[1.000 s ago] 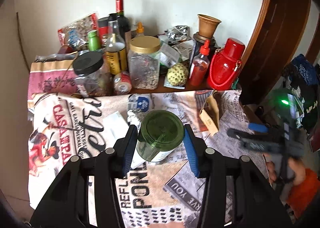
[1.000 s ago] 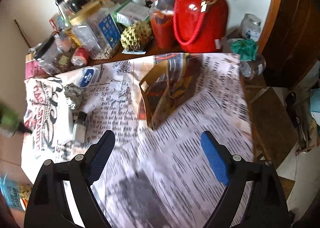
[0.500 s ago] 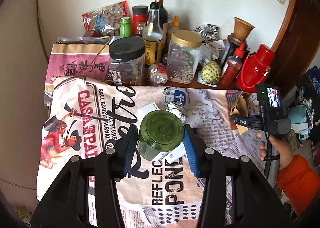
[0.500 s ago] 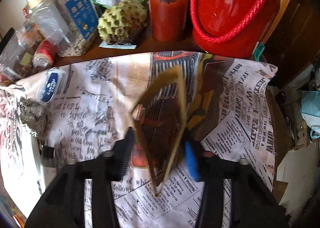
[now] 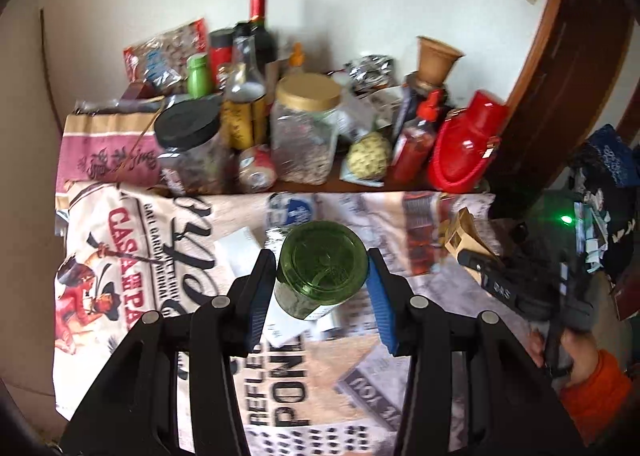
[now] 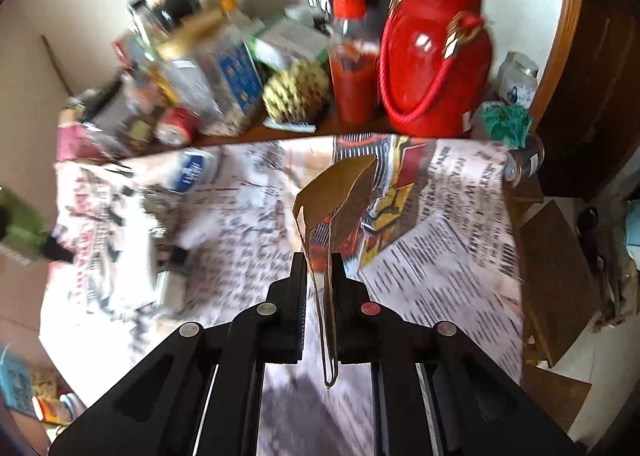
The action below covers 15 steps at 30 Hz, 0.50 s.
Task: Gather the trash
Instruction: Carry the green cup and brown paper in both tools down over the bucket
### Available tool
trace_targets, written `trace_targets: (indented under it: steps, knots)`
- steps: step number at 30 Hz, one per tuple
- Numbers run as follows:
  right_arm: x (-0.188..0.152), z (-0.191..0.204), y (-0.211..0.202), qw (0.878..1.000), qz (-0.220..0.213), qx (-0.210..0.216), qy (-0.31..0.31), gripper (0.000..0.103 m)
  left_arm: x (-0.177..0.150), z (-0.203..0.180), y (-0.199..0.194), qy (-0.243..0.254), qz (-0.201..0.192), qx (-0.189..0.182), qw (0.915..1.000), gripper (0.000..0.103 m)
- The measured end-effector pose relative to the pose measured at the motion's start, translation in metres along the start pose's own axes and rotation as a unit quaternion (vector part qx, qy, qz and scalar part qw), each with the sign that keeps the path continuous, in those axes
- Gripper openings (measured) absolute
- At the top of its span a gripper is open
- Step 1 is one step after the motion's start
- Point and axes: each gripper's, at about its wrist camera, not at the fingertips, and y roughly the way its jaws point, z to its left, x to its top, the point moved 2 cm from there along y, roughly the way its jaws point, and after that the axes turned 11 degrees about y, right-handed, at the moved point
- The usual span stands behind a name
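My left gripper (image 5: pixel 322 280) is shut on a green glass bottle (image 5: pixel 322 270) and holds it above the newspaper-covered table (image 5: pixel 304 396). My right gripper (image 6: pixel 319 268) is shut on a flattened brown paper bag (image 6: pixel 340 192), lifted off the newspaper; the bag (image 5: pixel 462 240) and the right gripper also show at the right of the left wrist view. On the paper lie a white box (image 5: pixel 240 248), a crumpled foil ball (image 5: pixel 274 236) and a blue-and-white wrapper (image 6: pixel 192 172).
The back of the table is crowded: a red jug (image 6: pixel 436 44), a sauce bottle (image 6: pixel 352 68), a custard apple (image 6: pixel 296 96), jars (image 5: pixel 306 132), wine bottles (image 5: pixel 258 32) and a can (image 5: pixel 256 168). A dark wooden door frame (image 5: pixel 560 68) stands at the right.
My right gripper has closed on the brown paper bag and lifted it off the table. My left gripper still holds the green bottle and has shifted its view slightly right.
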Motion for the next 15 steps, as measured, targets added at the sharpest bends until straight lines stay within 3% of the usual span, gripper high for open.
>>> trace_targets:
  steps: [6,15]
  knots:
    - [-0.008,-0.008,-0.075,0.998,-0.051,0.028,-0.025,0.009,-0.005,-0.045,-0.038,-0.006,-0.03,-0.004,0.9995,0.045]
    - [-0.046,-0.004,-0.149,0.99,-0.099,0.076,-0.071,0.009,-0.035,-0.093,-0.108,-0.026,-0.069,0.006,0.9973,0.045]
